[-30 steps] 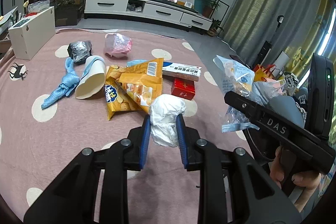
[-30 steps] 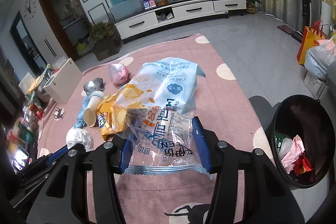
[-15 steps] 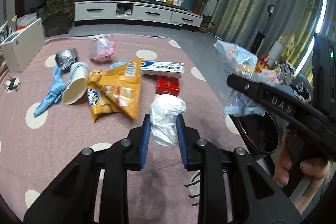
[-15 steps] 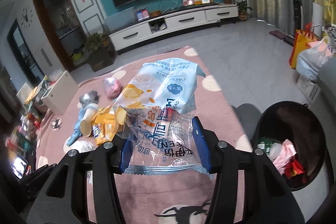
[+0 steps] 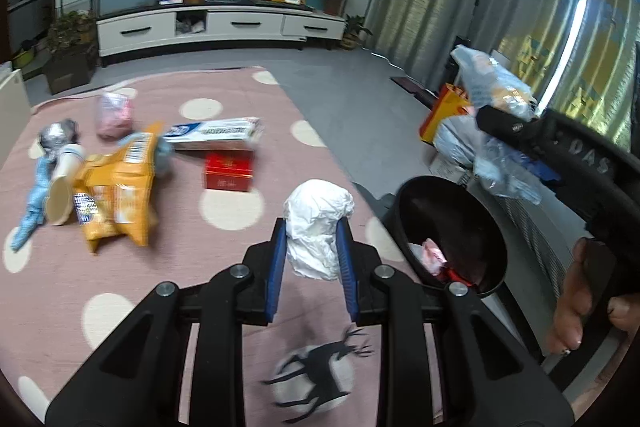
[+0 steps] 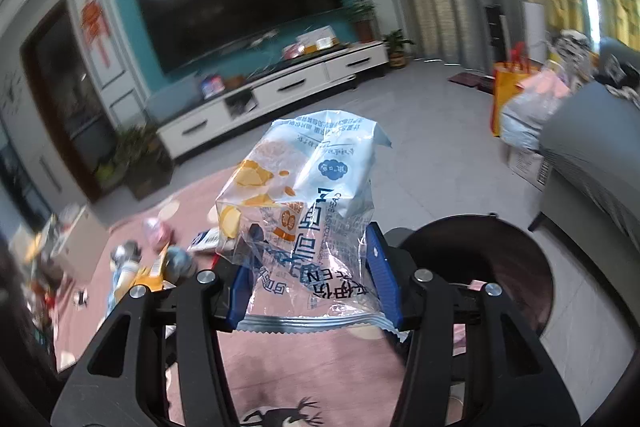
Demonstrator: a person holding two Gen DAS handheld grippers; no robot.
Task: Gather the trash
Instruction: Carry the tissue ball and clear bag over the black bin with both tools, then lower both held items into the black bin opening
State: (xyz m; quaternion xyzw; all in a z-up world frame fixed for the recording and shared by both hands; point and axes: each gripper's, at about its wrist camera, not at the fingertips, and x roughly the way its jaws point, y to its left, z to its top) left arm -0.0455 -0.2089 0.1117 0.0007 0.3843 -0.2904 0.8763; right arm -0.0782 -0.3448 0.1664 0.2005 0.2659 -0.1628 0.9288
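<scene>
My left gripper is shut on a crumpled white paper wad, held above the pink rug just left of the black trash bin. My right gripper is shut on a clear blue bread bag; in the left wrist view that bag hangs above the bin's far right rim. The bin lies just beyond and to the right of the right gripper and holds some pink and red trash.
On the pink dotted rug lie a yellow chip bag, a red box, a long white box, a paper cup, a blue cloth, a pink bag and a foil wad. A sofa and bags stand to the right.
Both grippers have swung right with their loads, toward the bin. The bin now sits close to both, and the litter pile has slid to the left.
</scene>
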